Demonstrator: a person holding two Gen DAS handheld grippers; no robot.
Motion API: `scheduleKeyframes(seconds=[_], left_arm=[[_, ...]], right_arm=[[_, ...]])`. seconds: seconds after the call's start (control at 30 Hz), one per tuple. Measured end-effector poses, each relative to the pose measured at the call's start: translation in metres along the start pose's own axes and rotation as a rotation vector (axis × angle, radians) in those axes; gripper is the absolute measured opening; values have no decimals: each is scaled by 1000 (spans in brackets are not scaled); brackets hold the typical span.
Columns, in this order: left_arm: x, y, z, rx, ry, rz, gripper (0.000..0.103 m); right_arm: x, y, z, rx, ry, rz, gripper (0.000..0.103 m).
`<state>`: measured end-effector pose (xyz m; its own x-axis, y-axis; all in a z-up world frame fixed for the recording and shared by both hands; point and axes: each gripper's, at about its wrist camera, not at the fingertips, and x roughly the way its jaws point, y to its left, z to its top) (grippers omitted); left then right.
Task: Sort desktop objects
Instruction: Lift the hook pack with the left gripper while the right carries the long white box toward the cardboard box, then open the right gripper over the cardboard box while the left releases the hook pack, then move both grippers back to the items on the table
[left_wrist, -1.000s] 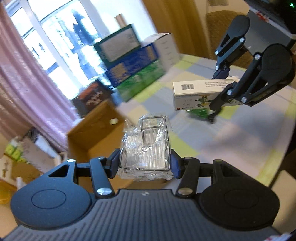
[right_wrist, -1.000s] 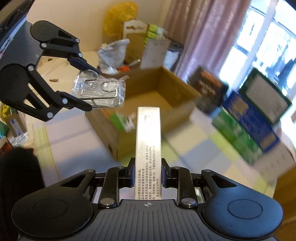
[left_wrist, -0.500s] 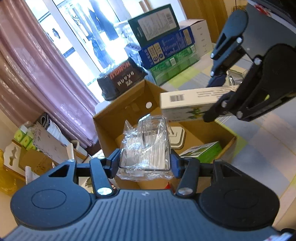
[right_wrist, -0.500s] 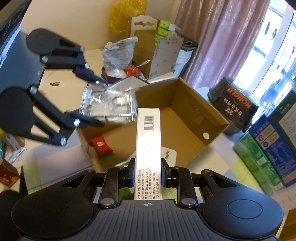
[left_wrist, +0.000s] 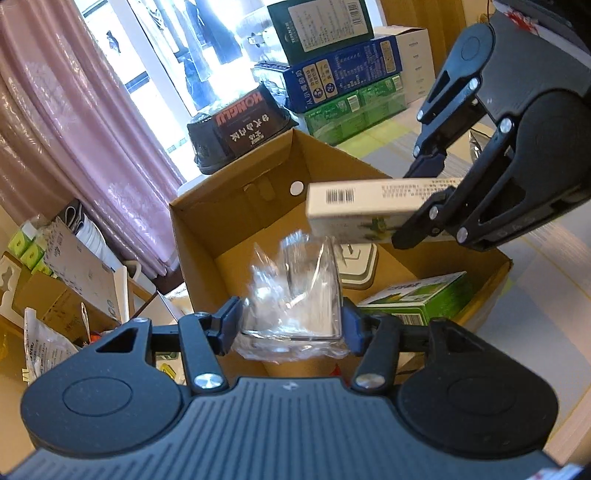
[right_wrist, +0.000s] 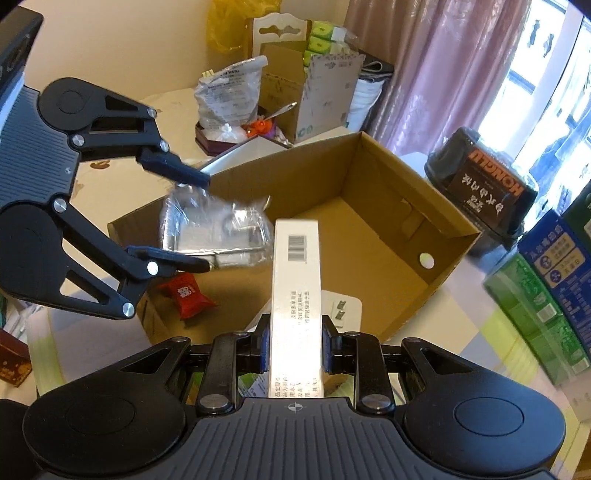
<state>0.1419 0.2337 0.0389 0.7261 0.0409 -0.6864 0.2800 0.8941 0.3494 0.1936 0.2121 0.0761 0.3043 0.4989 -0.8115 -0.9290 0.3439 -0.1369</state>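
Observation:
My left gripper (left_wrist: 291, 325) is shut on a clear plastic-wrapped metal item (left_wrist: 295, 288), which looks blurred and hangs over the open cardboard box (left_wrist: 229, 184). From the right wrist view, that left gripper (right_wrist: 199, 221) and the wrapped item (right_wrist: 218, 232) are at the box's (right_wrist: 369, 192) left wall. My right gripper (right_wrist: 295, 343) is shut on a long white barcoded carton (right_wrist: 295, 273), held level above the box. The left wrist view shows the right gripper (left_wrist: 421, 201) and carton (left_wrist: 369, 210) coming in from the right. Inside lie a green box (left_wrist: 417, 295), a white square item (left_wrist: 356, 266) and a red packet (right_wrist: 186, 295).
Stacked green and blue cartons (left_wrist: 343, 81) and a black lidded container (right_wrist: 484, 184) stand behind the box near the window. Bags and cardboard clutter (right_wrist: 229, 96) crowd the far left side. A checked tablecloth (left_wrist: 554, 277) lies under the box, with pink curtains beyond.
Both grippers have travelled from above the tablecloth to over the open box, each still holding its item. The wrapped item now looks blurred and tipped lower.

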Motion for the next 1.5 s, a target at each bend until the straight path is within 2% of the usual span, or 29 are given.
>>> scheduleKeyframes(seconds=[0.37,0.47,0.53,0.57,0.7,0.8,1.03,1.3,1.5], left_arm=[[-12,10,-9,-33,-11,36,55],[-13,10,-13,-44,-8,34,57],[-15,8,-15,-44,-8,37,58],[-16,7,-16,-46,-8,37,59],[-23,4,-18,-59,-10,39,60],[-28,-2,-19,-71,-8,35,61],[-49,-23,-16,-62,-13,37,70],[-83,-48,-6,-61,-49,42,87],[-103,-73,3,-30,-73,42,99]], right_arm=[[6,-1,2,43,-5,10,23],[5,-1,3,58,-46,20,24],[4,-4,4,81,-60,15,36],[2,-5,4,91,-71,11,38],[-10,-7,-1,105,-87,0,42],[-21,-7,-10,117,-88,-6,50],[-51,-5,-40,141,-85,-16,61],[-94,-1,-82,189,-115,-34,91],[-121,2,-118,215,-123,-60,97]])
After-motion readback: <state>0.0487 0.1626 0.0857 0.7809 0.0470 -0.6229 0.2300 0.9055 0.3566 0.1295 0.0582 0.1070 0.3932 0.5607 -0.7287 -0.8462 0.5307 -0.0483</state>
